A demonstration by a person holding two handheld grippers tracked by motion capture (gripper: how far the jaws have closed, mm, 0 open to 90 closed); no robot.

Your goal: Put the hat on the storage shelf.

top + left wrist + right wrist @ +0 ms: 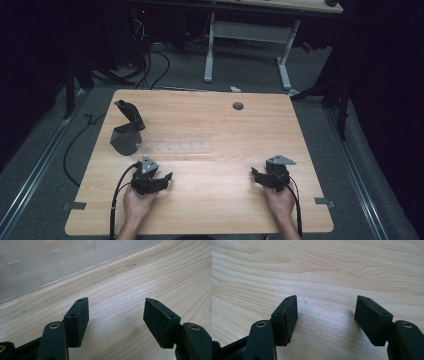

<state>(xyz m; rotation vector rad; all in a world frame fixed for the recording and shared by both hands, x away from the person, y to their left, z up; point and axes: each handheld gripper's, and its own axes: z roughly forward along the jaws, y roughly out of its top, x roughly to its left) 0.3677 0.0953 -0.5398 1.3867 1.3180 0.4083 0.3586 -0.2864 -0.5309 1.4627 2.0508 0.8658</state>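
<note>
My left gripper [162, 176] rests low over the wooden table [220, 130] near its front left, held by a hand. Its jaws stand open with bare wood between them [116, 302]. Just beyond them lies a flat clear plastic rack [50, 262] with a row of small slots, seen at the table's middle left [175, 142]. My right gripper [255, 176] sits near the front right, also held by a hand. It is open too [327, 298], with nothing between its pads.
A black curved stand-like object [127, 131] stands at the rack's left end. A grey round grommet [238, 106] sits near the far edge. Cables trail from both grippers off the front edge. Beyond the table stand a white desk frame [247, 37] and floor cables.
</note>
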